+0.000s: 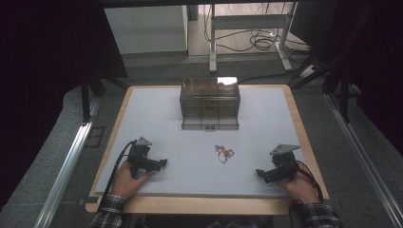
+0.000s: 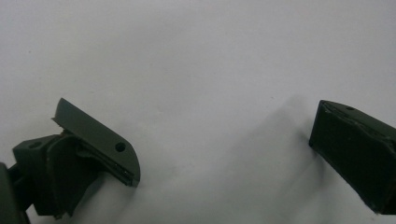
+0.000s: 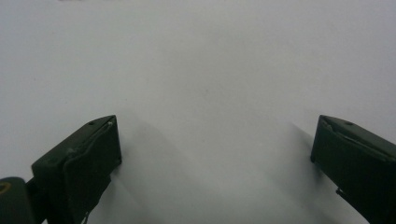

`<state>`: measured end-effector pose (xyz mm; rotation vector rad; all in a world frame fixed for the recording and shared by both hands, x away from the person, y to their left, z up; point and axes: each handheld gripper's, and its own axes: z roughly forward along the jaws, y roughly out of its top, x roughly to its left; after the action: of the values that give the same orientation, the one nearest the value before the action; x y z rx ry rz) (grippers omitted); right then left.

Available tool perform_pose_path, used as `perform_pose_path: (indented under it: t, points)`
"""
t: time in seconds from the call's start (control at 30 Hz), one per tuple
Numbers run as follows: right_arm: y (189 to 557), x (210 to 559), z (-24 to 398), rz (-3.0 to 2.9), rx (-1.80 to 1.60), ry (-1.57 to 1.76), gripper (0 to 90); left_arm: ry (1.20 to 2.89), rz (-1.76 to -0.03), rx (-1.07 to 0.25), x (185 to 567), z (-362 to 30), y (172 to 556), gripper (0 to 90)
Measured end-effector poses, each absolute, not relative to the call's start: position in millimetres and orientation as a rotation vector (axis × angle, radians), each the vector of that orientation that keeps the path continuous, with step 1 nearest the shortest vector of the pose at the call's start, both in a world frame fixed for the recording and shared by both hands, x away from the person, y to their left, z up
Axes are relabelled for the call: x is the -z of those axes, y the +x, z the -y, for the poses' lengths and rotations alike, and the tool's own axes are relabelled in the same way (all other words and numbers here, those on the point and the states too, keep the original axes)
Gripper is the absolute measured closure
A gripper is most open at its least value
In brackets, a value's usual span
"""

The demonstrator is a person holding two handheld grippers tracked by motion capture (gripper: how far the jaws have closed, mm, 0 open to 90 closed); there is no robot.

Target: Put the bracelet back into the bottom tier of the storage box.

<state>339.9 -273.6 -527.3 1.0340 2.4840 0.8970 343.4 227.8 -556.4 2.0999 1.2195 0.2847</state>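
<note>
A small tangle of brownish rings or bands [image 1: 224, 153] lies on the white mat [image 1: 204, 118], between my two grippers. Behind it stands a smoky see-through box with a drawer front [image 1: 209, 103]. My left gripper [image 1: 163, 163] rests on the mat at the front left, pointing right, held by a hand. Its jaws stand wide apart over bare mat [image 2: 219, 154]. My right gripper [image 1: 259, 173] rests at the front right, pointing left. Its jaws are also wide apart with nothing between them [image 3: 212, 149].
The mat lies on a wooden table [image 1: 294, 114] whose edge shows all around it. Plaid sleeves [image 1: 110, 211] come in from the bottom. Beyond the table are desk legs [image 1: 212, 52] and cables on the floor.
</note>
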Motion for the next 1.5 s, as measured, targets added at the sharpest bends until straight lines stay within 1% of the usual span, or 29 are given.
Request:
perform_pose_path:
  t: [0.9,1.5]
  points:
    - [343,523,268,-2.514,-0.825,1.057,1.3,2.100,-1.219,-0.284,556,-228,343,0.0]
    - [345,512,262,-2.532,-0.820,1.089,7.9,2.100,-1.219,-0.284,556,-228,343,0.0]
